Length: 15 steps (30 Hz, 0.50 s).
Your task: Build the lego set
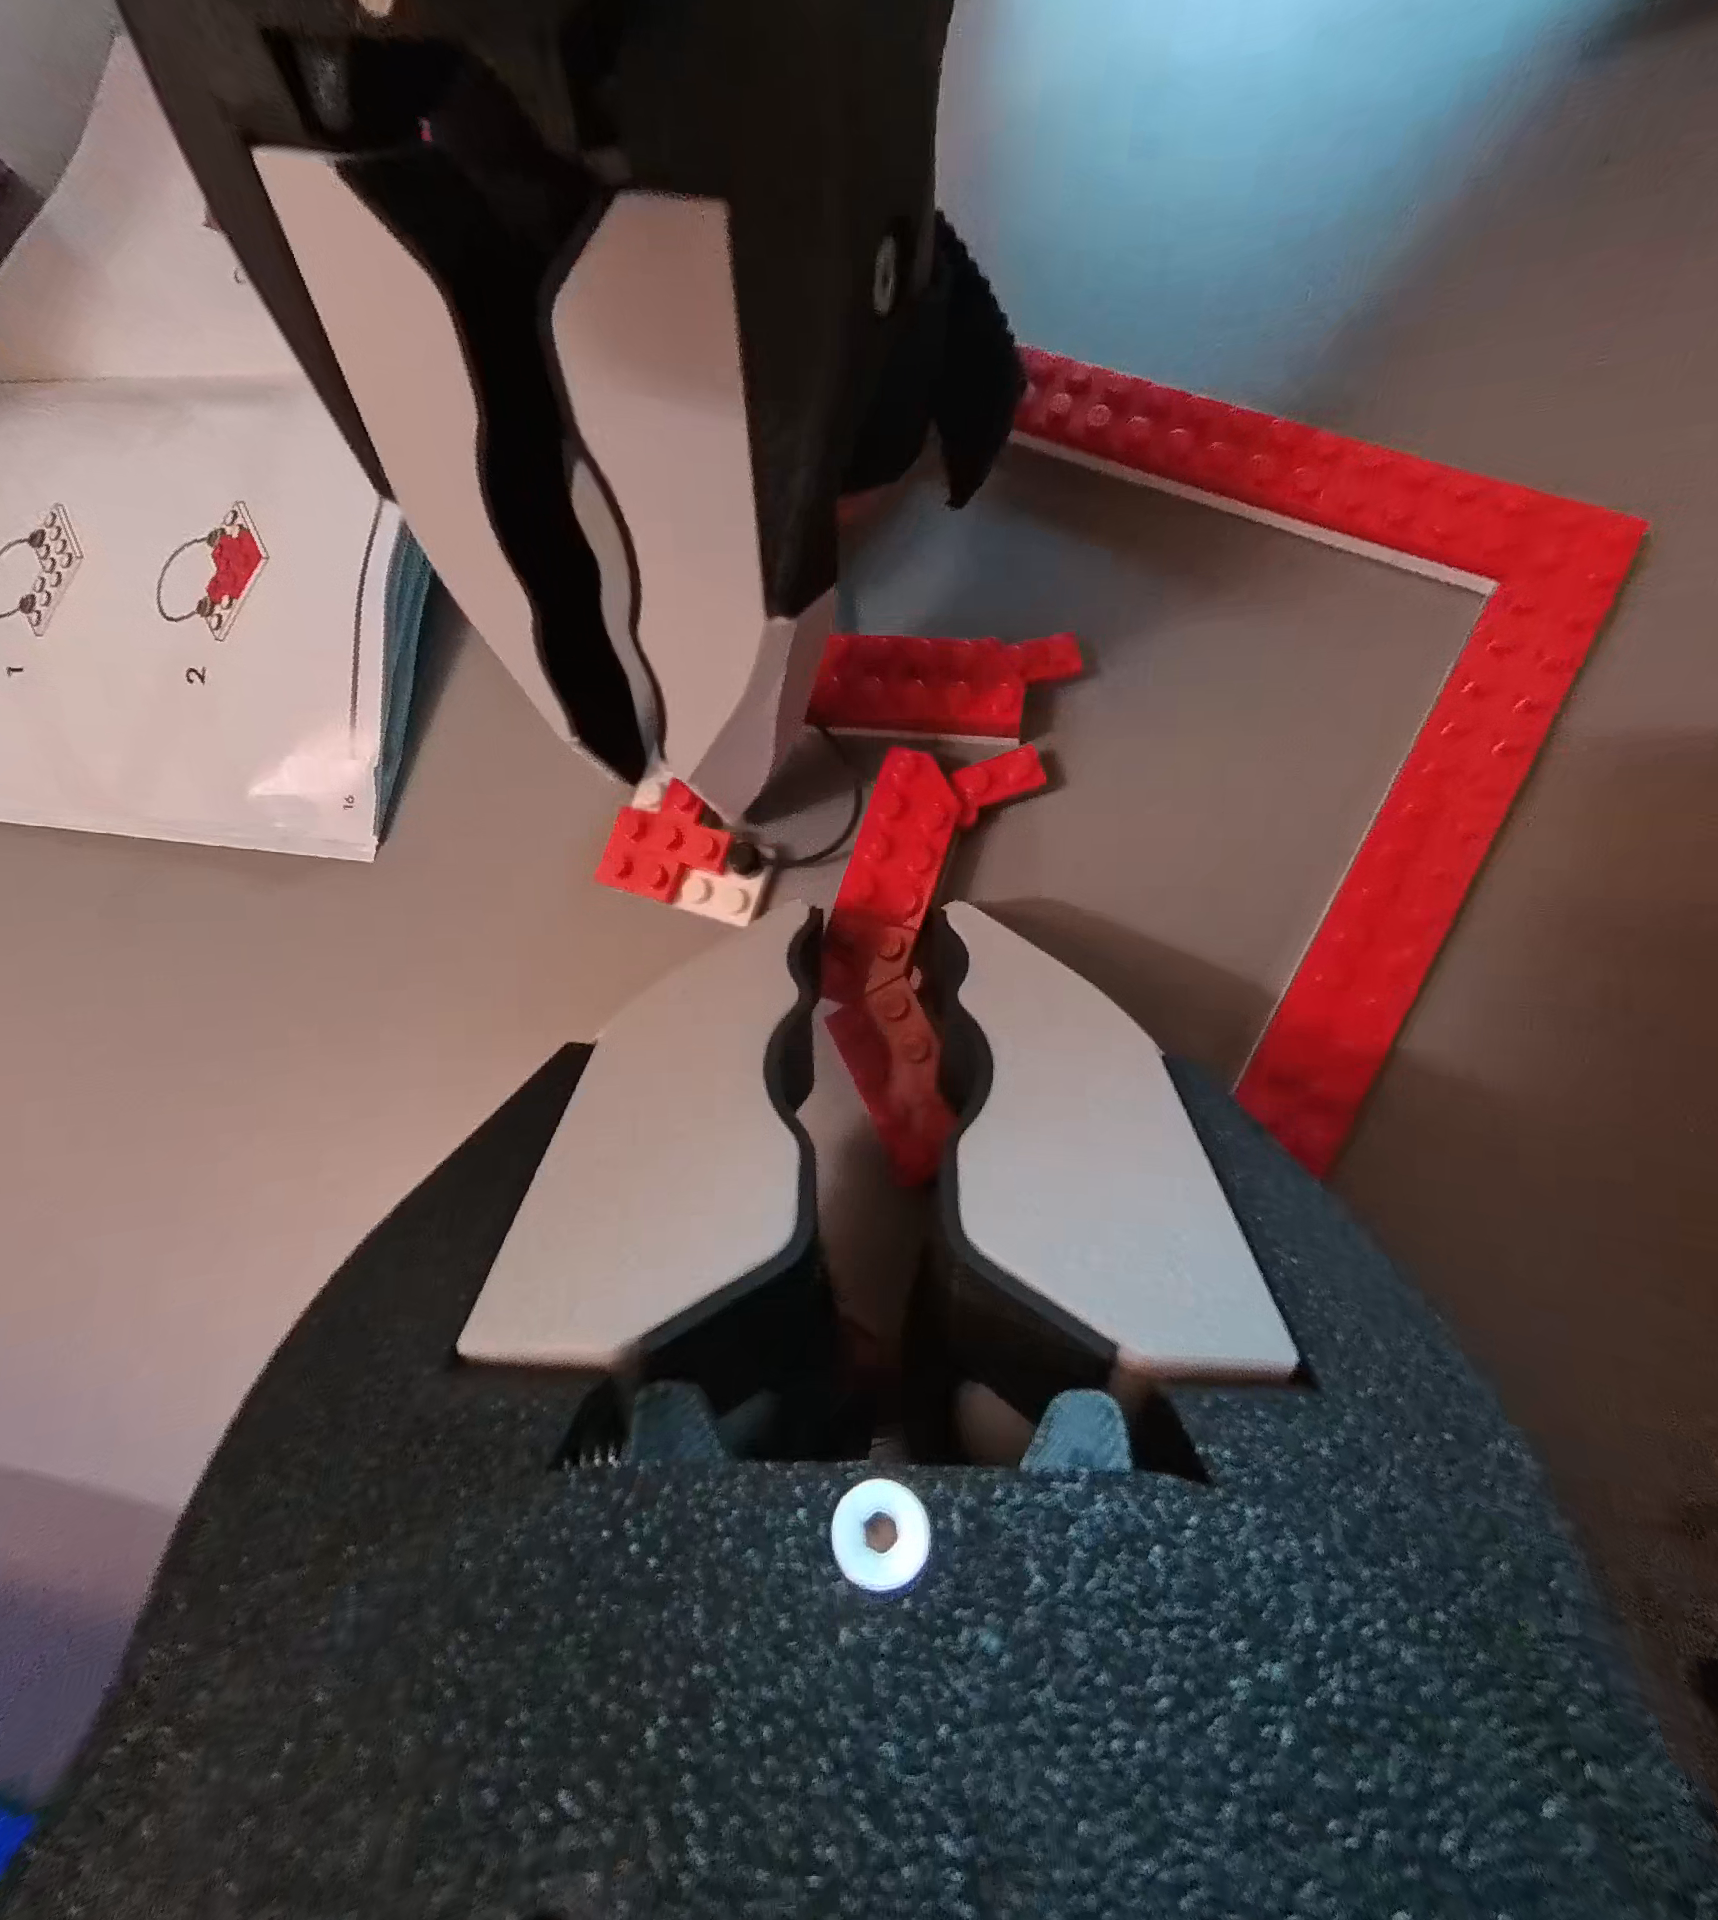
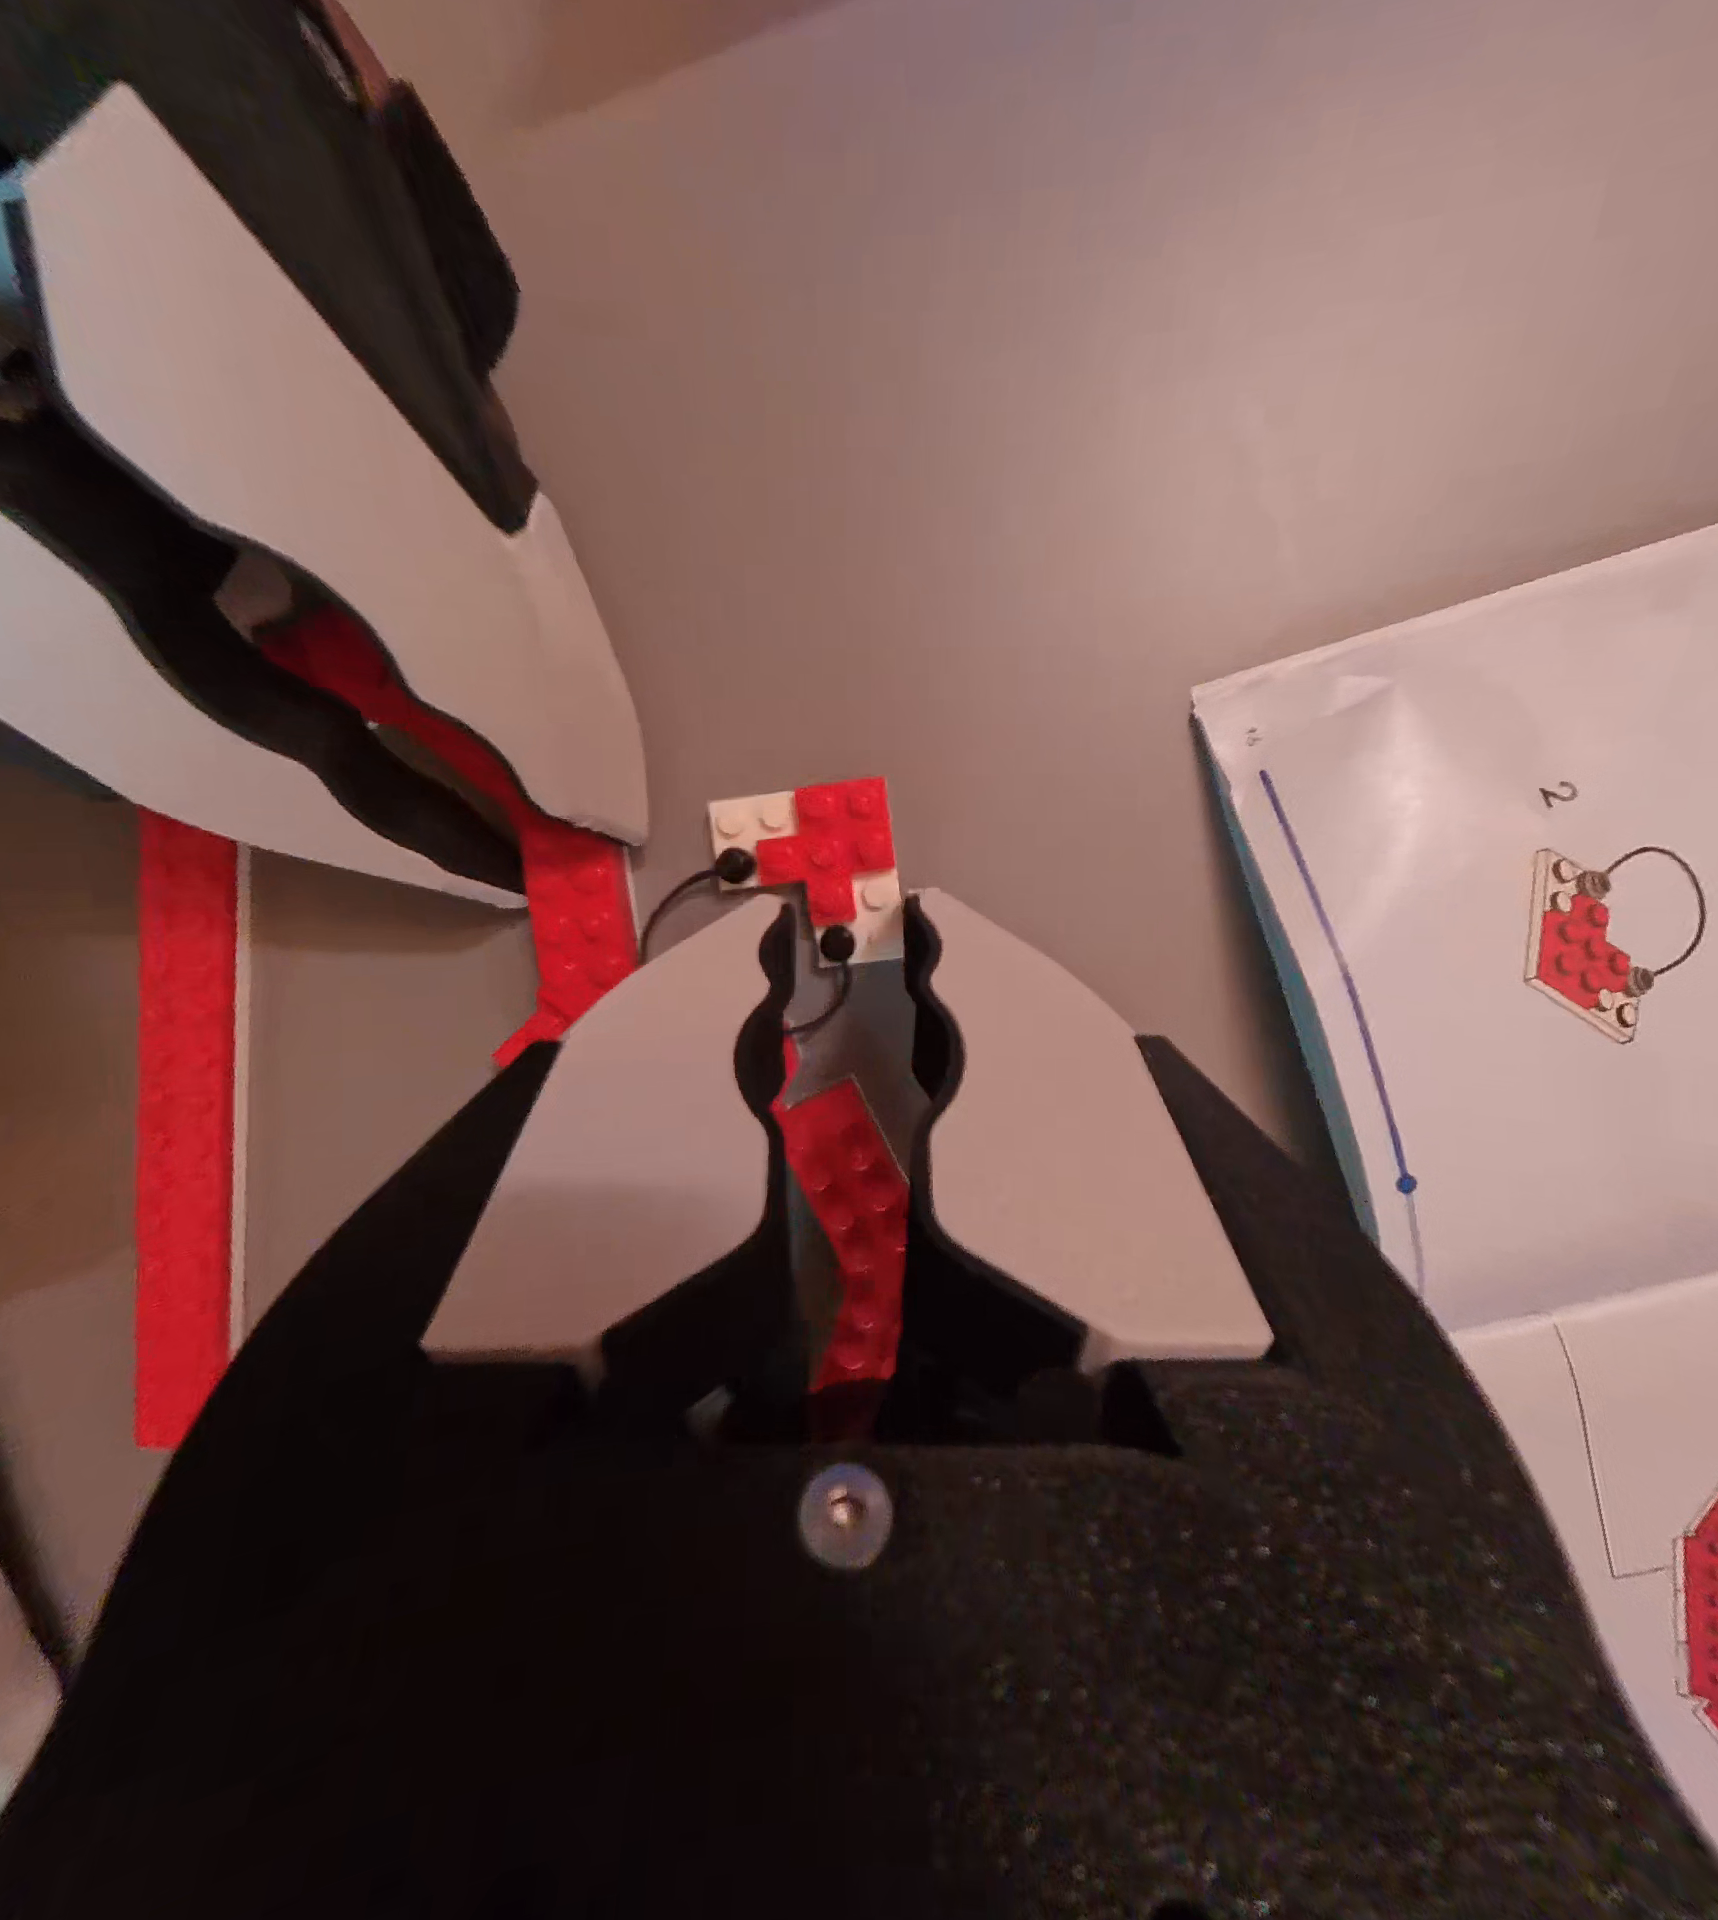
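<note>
So the small white plate with the red heart bricks [image 1: 680,857] is sitting flat on the grey table, just off the corner of the open instruction booklet [image 1: 138,623], and the right gripper [image 2: 850,914] has its fingers nearly closed, tips pinching the near corner of that plate right by one of the black knobs on the thin black cord [image 1: 839,821]. The left gripper [image 1: 881,920] is narrowed on a long red stepped piece [image 1: 896,935] that runs up between its fingers; looks like a firm hold, but I can't tell how tight. My take on doing this well: keep the right one pressing the little plate down so it doesn't skate, and don't snag the cord. The big red frame [image 1: 1406,727] and loose red plates [image 1: 922,681] sit toward the far side, so keep the swing small.
</note>
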### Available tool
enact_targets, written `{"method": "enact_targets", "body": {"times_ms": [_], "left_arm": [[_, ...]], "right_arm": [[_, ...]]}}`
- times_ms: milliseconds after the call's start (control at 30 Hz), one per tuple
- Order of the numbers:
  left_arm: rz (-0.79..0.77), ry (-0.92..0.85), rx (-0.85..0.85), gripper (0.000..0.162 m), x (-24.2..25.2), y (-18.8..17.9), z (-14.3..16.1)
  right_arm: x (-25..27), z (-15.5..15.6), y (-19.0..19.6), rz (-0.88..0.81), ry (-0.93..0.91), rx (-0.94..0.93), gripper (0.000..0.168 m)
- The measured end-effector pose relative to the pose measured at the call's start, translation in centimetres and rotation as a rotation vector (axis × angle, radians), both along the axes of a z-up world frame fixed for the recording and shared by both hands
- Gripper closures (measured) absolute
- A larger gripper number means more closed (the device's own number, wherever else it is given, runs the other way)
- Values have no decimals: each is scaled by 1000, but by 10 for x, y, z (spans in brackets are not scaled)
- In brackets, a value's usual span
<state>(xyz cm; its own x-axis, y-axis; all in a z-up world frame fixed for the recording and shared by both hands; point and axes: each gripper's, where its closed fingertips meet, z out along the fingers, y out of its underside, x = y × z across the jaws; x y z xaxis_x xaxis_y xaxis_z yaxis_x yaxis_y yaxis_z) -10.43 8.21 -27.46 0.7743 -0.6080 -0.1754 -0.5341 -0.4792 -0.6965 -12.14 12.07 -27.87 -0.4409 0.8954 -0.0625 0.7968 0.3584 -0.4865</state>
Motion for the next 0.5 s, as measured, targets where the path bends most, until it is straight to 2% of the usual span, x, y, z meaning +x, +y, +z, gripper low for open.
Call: {"method": "enact_targets", "body": {"times_ms": [200,400,500], "left_arm": [[-3,-1,17,144,-1,-2,0],[-9,0,17,143,-1,-3,0],[9,17,8,138,-7,-5,1]], "right_arm": [[6,11,-4,-4,61,-89,137],[18,29,-10,58,197,-108,139],[27,34,-7,20,210,-118,141]]}}
